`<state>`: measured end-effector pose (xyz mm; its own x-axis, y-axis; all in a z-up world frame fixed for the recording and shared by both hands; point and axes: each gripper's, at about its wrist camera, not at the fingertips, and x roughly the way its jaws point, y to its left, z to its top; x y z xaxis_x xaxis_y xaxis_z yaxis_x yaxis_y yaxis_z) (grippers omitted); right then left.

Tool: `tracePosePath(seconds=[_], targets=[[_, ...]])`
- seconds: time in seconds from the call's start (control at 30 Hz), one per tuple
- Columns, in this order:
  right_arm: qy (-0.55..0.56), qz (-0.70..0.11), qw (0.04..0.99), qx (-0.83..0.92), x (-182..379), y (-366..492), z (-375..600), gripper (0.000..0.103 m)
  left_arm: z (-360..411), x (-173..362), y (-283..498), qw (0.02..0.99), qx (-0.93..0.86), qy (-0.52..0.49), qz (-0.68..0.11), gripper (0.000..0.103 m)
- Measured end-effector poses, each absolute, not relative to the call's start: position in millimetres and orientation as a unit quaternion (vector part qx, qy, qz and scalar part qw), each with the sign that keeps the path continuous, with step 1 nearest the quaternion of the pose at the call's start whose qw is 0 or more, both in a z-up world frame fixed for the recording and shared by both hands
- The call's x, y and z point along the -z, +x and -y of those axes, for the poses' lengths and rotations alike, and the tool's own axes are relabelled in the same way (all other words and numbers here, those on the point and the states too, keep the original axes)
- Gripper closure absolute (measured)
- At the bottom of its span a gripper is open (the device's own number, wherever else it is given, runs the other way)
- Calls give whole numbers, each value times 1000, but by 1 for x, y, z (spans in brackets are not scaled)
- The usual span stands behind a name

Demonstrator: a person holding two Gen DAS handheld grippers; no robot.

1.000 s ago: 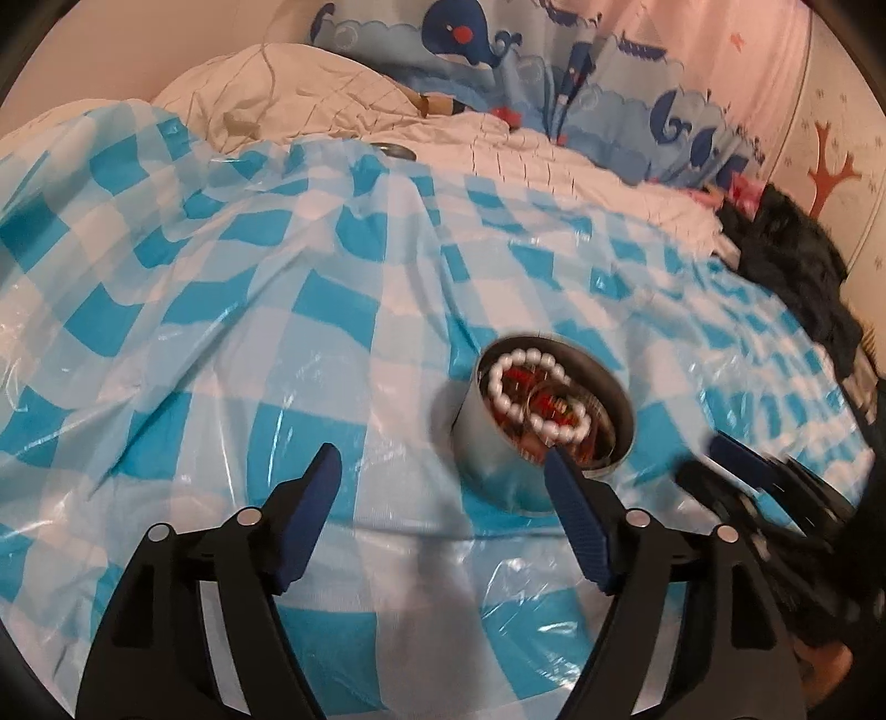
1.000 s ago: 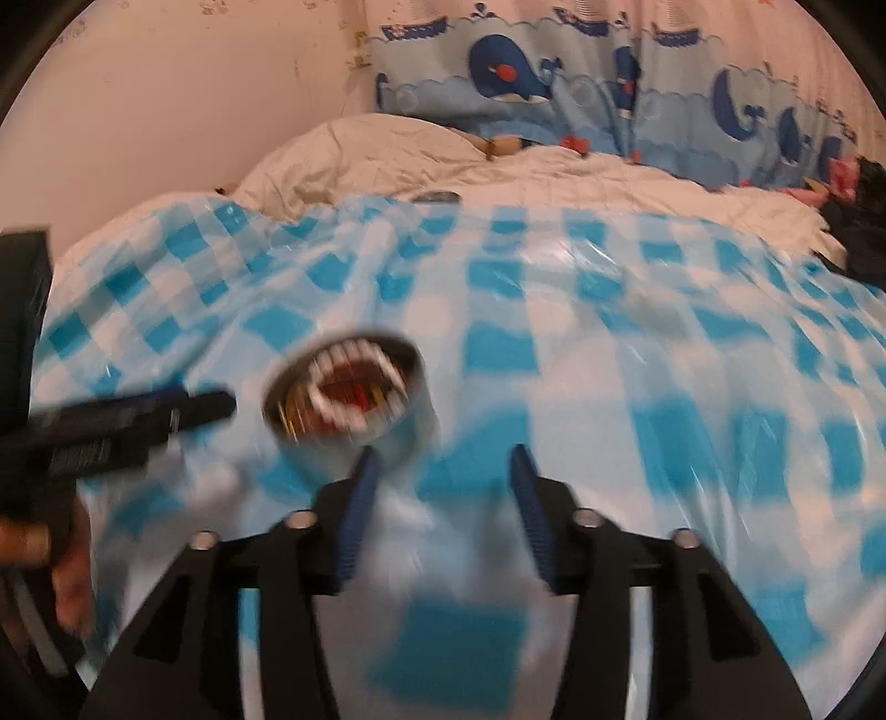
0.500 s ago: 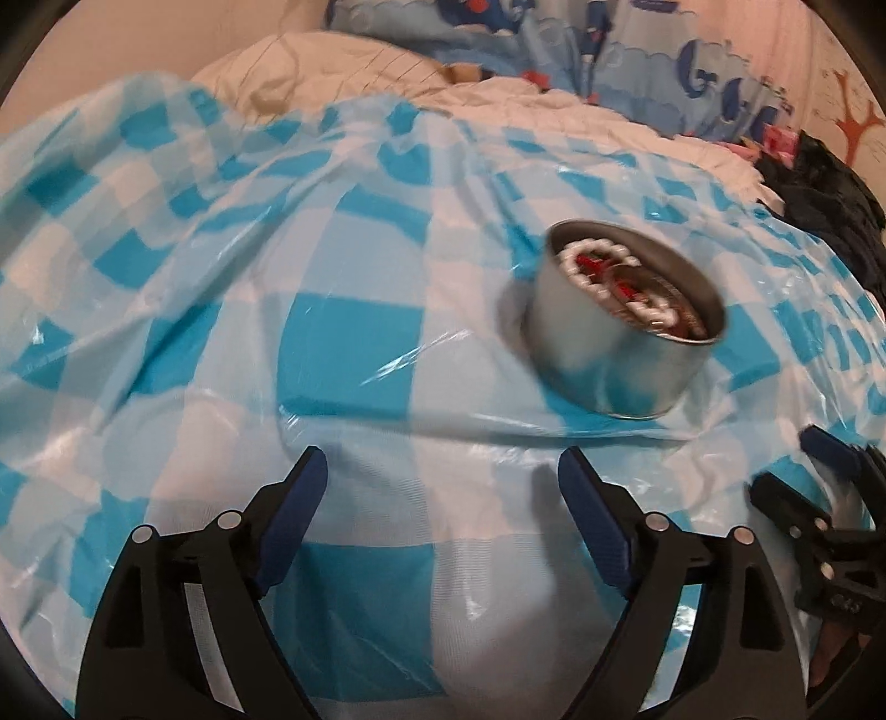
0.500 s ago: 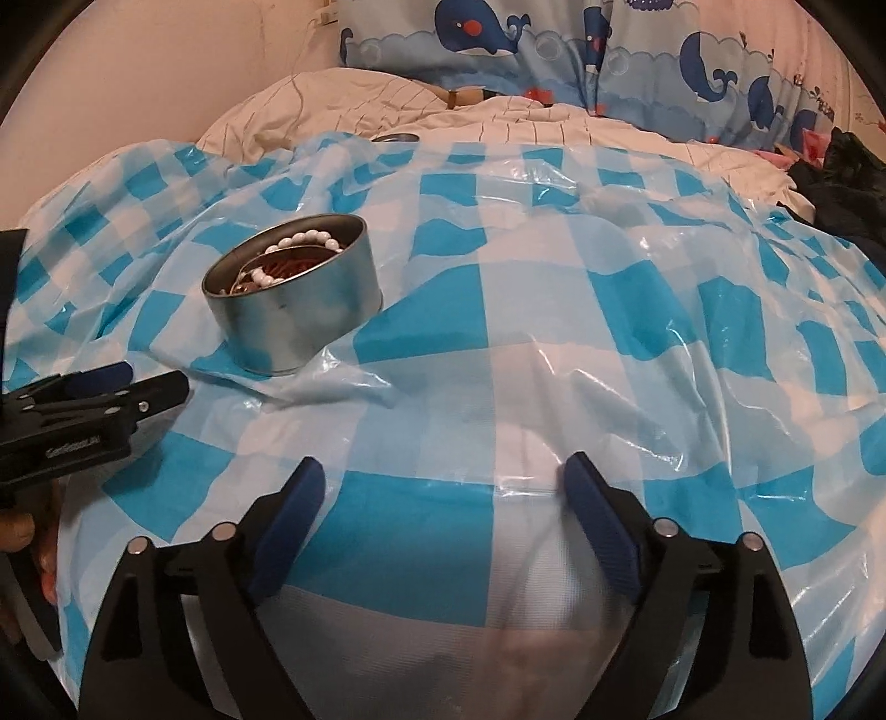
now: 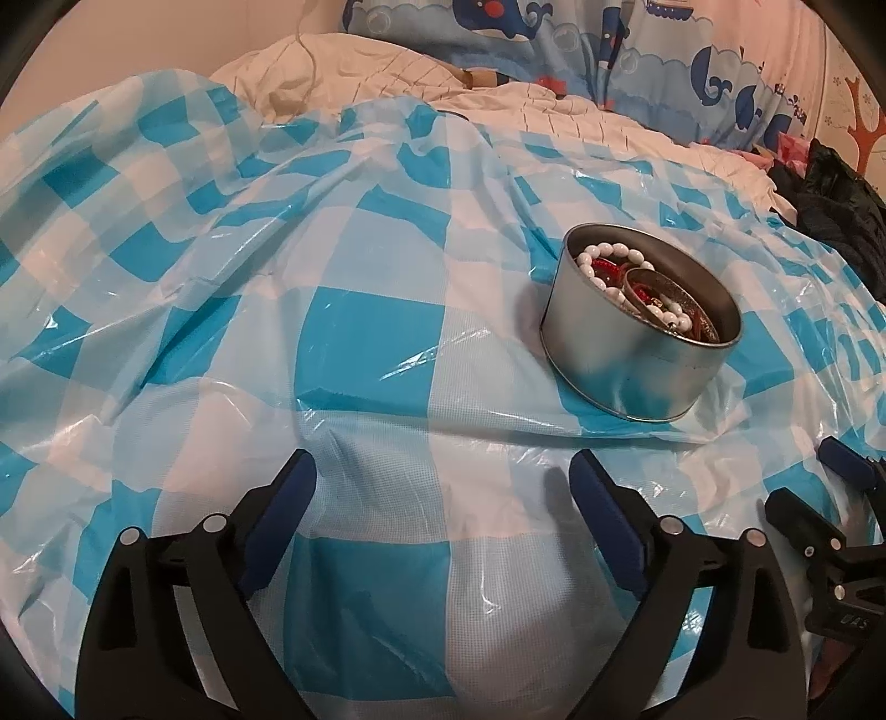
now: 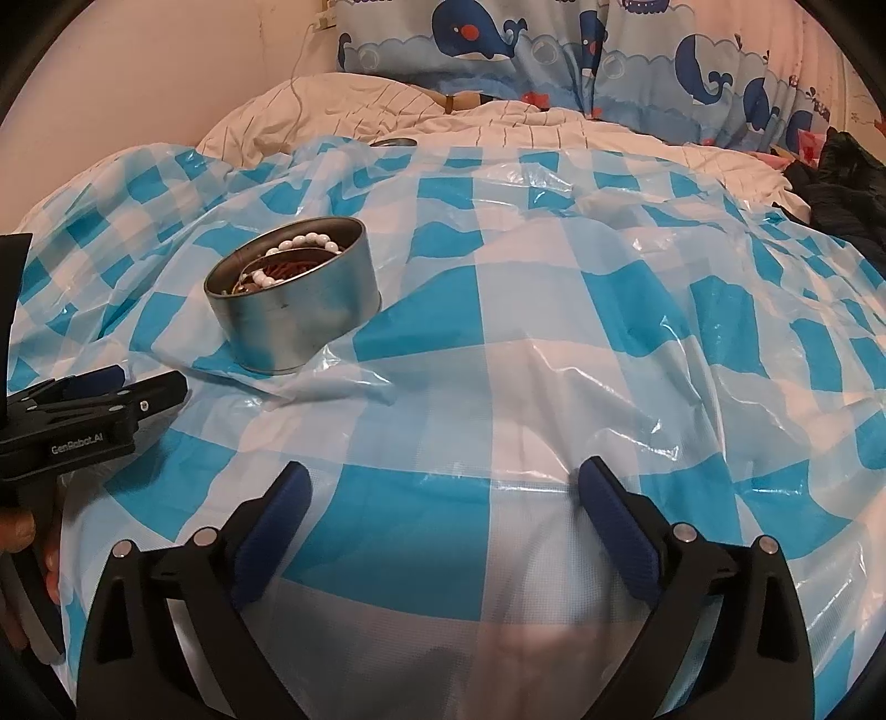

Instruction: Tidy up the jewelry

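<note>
Bed covered with a crinkled blue-and-white checked plastic sheet (image 5: 365, 310), whale-print pillows (image 6: 498, 50) behind. Round silver metal tin (image 5: 637, 354) holding a white bead bracelet (image 5: 603, 260) and red jewelry sits ahead-right of the left gripper (image 5: 443, 498), ahead-left of the right gripper (image 6: 443, 498). Both sets of fingers have just been opening, released wide, nothing between them.

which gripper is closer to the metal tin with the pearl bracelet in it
Roughly equal, left perhaps slightly nearer. The tin lies ahead and right of the open left gripper, and ahead and left of the open right gripper; neither touches it.
</note>
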<state>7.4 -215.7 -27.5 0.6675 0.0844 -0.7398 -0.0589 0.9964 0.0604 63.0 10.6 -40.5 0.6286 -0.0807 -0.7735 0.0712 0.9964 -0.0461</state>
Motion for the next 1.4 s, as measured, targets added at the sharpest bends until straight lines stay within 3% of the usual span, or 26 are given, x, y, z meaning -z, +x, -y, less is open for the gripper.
tracePosePath(seconds=[1.4], targets=[[5, -403, 915, -2, 27, 0, 220, 7, 16, 37, 57, 903, 38, 76, -421, 8]])
